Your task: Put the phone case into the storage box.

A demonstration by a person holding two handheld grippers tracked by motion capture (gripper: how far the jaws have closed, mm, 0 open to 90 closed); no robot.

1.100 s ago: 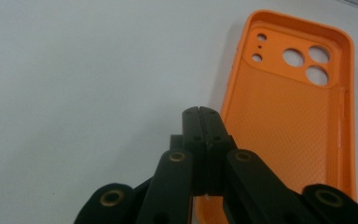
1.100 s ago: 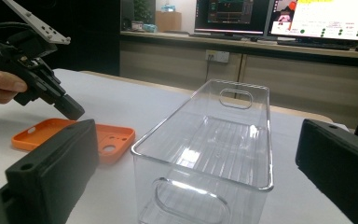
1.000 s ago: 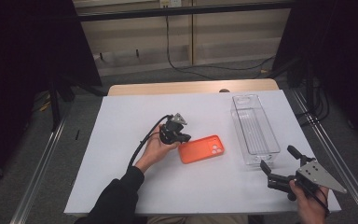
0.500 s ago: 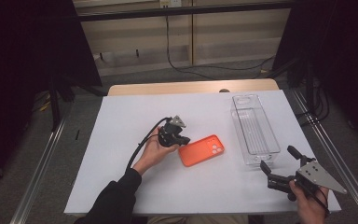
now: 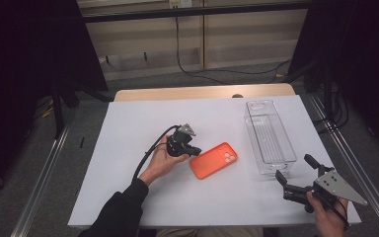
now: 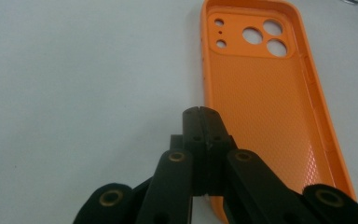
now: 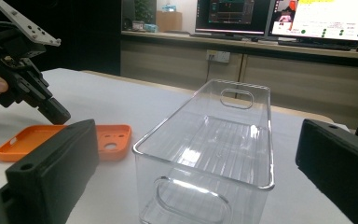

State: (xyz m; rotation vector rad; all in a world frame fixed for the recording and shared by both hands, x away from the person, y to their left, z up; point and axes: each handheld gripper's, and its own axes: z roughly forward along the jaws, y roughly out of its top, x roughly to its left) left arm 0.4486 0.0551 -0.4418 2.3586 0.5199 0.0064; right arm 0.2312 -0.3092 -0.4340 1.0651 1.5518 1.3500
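Observation:
An orange phone case [image 5: 214,159] lies hollow side up on the white table [image 5: 128,128], its camera holes towards the far right. My left gripper [image 5: 196,151] is shut with nothing in it, its tips resting low at the case's left edge. In the left gripper view the closed jaws [image 6: 199,113] meet right beside the case [image 6: 265,93]. My right gripper [image 5: 294,168] stands open at the table's near right corner, facing the near end of a clear plastic bin [image 5: 288,140]. The right gripper view has its jaws [image 7: 196,140] wide apart around the empty bin [image 7: 205,135], with the case [image 7: 114,140] and left gripper [image 7: 56,112] at left.
The bin runs lengthwise along the right side of the table. A black cable [image 5: 148,155] trails from the left gripper along the forearm. Metal rails [image 5: 44,182] flank the table, and monitors [image 7: 279,16] stand on a bench beyond it.

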